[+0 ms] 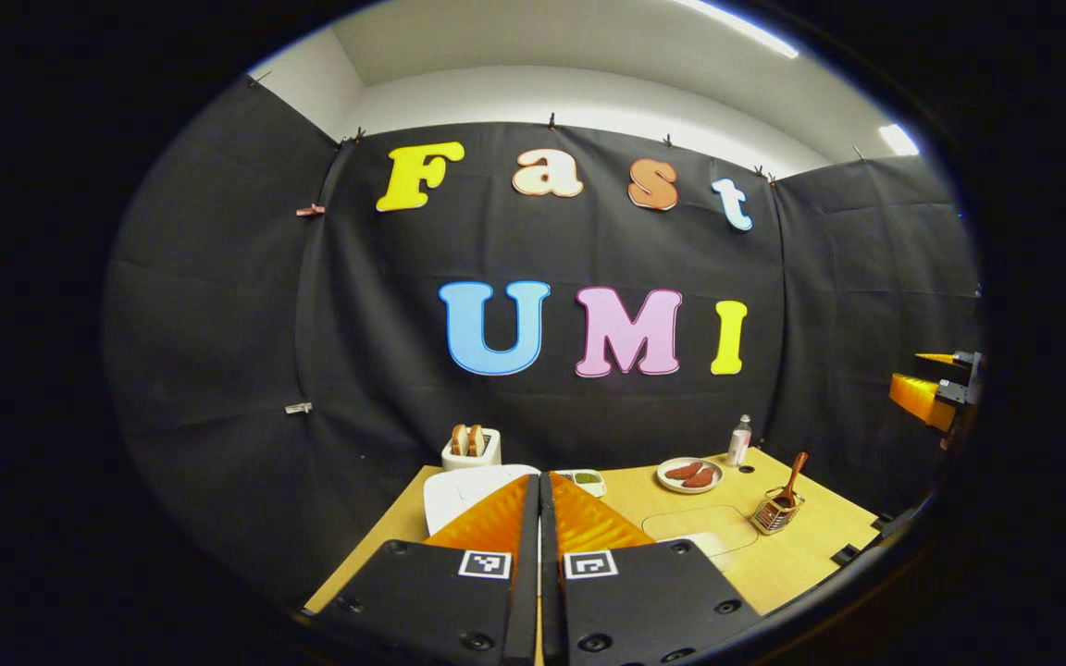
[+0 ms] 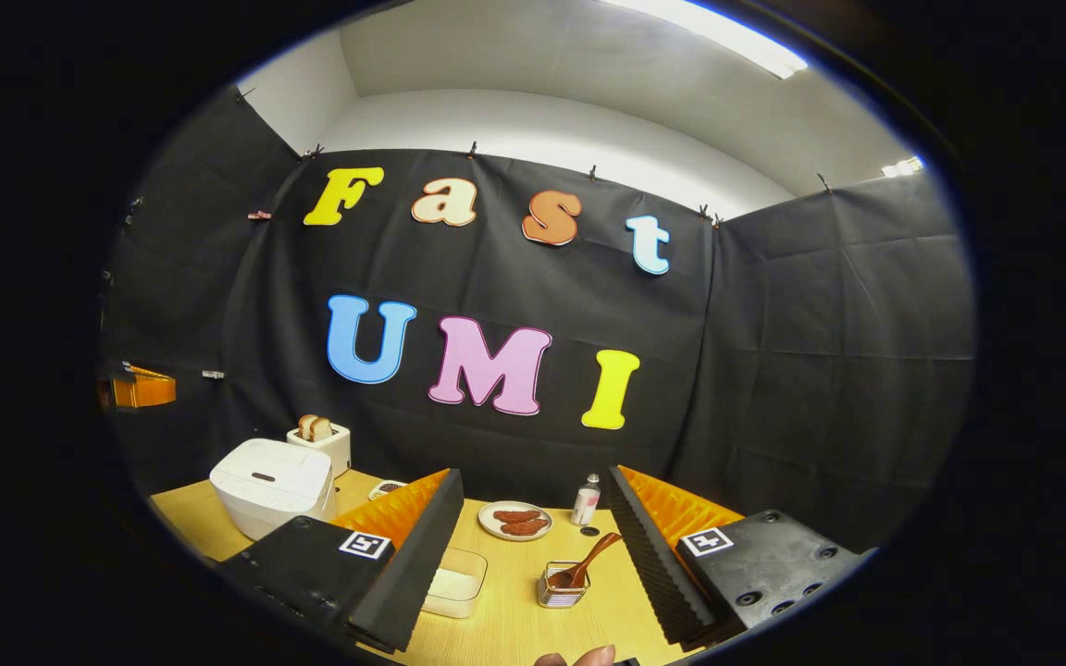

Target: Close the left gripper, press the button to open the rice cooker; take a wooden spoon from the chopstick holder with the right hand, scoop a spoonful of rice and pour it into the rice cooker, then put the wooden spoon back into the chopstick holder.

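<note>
My left gripper [image 1: 540, 481] is shut with nothing between its fingers, hanging above the near edge of the table. Just behind its tips lies the white rice cooker [image 1: 468, 488], lid down; it is also at the left in the right gripper view [image 2: 269, 483]. The wooden spoon [image 2: 590, 558] stands in the wire chopstick holder [image 2: 562, 586], below and ahead of my open, empty right gripper [image 2: 535, 481]. A clear container of rice [image 2: 455, 583] sits left of the holder. The left gripper view has the spoon [image 1: 791, 479] and holder [image 1: 775, 513] at the right.
A toaster with bread [image 2: 320, 438] stands behind the cooker. A plate of sausages [image 2: 515, 520], a small bottle [image 2: 586, 501] and a small dish [image 1: 586, 481] sit along the back of the wooden table [image 2: 514, 634]. A person's fingertip [image 2: 579, 658] shows at the bottom edge.
</note>
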Motion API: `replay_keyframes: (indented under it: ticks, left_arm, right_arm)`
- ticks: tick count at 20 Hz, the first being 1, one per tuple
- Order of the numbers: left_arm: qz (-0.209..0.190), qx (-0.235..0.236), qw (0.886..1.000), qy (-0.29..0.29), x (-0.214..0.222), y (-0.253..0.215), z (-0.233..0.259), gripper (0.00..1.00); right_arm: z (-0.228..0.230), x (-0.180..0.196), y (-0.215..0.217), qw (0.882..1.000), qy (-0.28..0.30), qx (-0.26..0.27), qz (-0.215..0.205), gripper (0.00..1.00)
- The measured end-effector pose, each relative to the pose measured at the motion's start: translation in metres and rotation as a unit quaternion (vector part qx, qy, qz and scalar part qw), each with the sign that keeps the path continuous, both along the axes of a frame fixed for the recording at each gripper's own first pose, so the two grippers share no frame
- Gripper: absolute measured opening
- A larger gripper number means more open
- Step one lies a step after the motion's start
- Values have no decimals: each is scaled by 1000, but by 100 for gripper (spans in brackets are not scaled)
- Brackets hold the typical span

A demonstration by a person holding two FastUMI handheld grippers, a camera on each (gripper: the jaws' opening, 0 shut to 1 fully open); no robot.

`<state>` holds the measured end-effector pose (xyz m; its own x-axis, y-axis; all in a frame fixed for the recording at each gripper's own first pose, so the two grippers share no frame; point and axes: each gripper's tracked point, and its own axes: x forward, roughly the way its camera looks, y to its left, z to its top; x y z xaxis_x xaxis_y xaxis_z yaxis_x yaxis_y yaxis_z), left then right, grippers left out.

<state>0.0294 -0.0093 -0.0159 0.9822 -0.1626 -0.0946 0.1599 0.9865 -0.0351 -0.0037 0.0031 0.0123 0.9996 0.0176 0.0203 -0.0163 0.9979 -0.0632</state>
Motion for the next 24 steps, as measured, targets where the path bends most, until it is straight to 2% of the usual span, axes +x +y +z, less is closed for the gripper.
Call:
replay_keyframes:
  ticks: [2,6,12,16,20,24]
  left_arm:
    - [-23,-7,999,32,23,0,-10,6]
    - [-44,-11,995,91,71,10,-35,7]
    - [-57,-72,979,182,130,15,-95,7]
    - [-43,-62,971,228,168,30,-137,6]
    - [-51,-57,958,276,185,29,-174,7]
    - [-57,-44,954,292,193,22,-191,7]
  right_arm:
    - [2,-3,-4,1000,0,-2,-4,98]
    - [6,-8,-16,1000,-3,-14,-19,98]
    - [9,-18,-42,998,-1,-17,-57,98]
    - [2,-19,-54,996,9,-20,-81,98]
    - [-3,-12,-58,995,15,-24,-97,98]
    - [-8,-6,-58,994,21,-26,-105,98]
